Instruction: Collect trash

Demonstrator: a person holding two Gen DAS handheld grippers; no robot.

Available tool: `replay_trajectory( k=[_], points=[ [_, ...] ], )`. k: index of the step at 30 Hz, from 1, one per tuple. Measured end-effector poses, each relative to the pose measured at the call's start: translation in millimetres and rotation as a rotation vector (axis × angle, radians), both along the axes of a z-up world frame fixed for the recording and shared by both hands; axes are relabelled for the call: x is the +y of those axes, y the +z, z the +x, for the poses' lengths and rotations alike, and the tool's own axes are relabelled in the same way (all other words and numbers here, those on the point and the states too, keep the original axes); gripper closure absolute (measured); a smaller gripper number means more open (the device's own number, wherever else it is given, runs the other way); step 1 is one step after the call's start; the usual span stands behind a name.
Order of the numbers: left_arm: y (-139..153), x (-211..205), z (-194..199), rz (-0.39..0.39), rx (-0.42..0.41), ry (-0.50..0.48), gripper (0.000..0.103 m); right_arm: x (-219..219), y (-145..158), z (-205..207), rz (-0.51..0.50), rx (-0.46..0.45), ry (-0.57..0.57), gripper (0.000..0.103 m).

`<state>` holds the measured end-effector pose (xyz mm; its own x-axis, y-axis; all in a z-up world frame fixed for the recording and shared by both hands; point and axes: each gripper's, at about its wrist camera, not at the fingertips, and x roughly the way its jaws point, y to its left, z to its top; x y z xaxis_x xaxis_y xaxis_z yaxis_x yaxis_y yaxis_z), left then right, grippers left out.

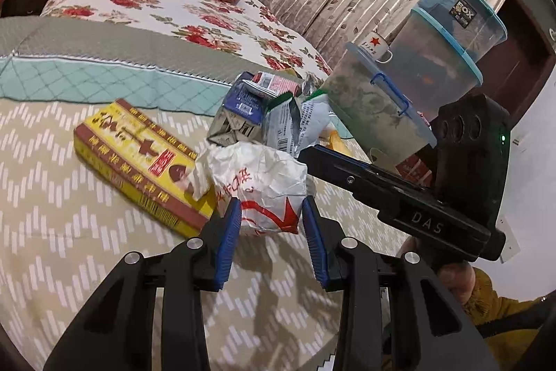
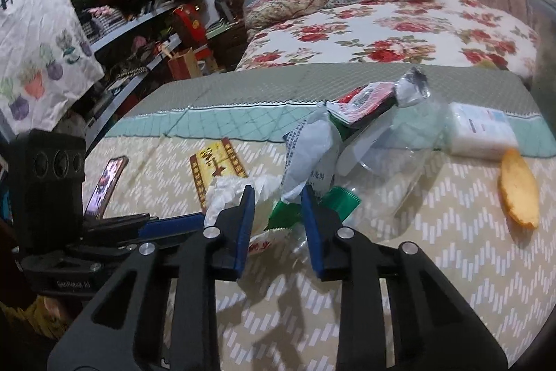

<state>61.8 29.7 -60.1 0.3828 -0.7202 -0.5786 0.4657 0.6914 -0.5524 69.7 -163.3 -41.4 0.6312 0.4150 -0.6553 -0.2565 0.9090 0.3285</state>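
right now, on the bed:
left gripper: blue pads pinching a crumpled white paper wrapper with red print, one pad on each side, wrapper low over the bedspread
right gripper: jaws narrowed around a bunch of wrappers; the green-edged wrapper sits between the pads, but i cannot tell whether they actually press on it
trash pile: in the left wrist view a blue and white carton stands just behind the crumpled wrapper, with silvery printed packets beside it
clear plastic: in the right wrist view a transparent bag lies to the right of the green-edged wrapper, a red packet on top of the heap
yellow box: flat on the zigzag bedspread, its near end touching the crumpled wrapper
orange peel: alone on the bedspread, well apart from the heap, to the right
white tissue pack: near the peel, at the teal quilt border
phone: propped tilted at the bed's left side, screen lit
storage boxes: stacked clear tubs with blue rims beside the bed, a white cup with a red star on the lowest lid
person: a hand and mustard sleeve hold the right gripper's handle
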Motion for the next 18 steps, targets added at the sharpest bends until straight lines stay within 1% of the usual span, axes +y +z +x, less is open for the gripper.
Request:
replay_trajectory(
  k=[3,5,6,7,8,9,13,16,18],
  points=[
    [2,7,-5,-0.003,-0.007,0.015,0.07,-1,-1,-3,0.009,0.002,0.004,0.073],
    [3,11,-7,-0.003,-0.012,0.023,0.07,-2,-1,-5,0.016,0.007,-0.007,0.071],
    [3,13,-9,-0.002,-0.012,0.028,0.07,-4,-1,-6,0.021,0.01,-0.02,0.067],
    [3,14,-8,-0.001,-0.01,0.03,0.07,-5,0,-6,0.025,0.009,-0.029,0.052],
    [3,15,-9,-0.002,-0.008,0.031,0.07,-8,0,-7,0.029,-0.001,-0.046,0.034],
    [3,15,-10,0.0,-0.008,0.03,0.07,-10,2,-7,0.032,-0.013,-0.06,0.031],
    [4,12,-13,0.008,-0.015,0.019,0.07,-13,6,-2,0.02,-0.034,-0.088,0.031],
    [3,9,-15,0.015,-0.017,0.013,0.07,-13,6,10,-0.008,-0.051,-0.112,0.031],
    [3,7,-16,0.018,-0.016,0.012,0.07,-8,3,20,-0.05,-0.051,-0.112,0.038]
  ],
)
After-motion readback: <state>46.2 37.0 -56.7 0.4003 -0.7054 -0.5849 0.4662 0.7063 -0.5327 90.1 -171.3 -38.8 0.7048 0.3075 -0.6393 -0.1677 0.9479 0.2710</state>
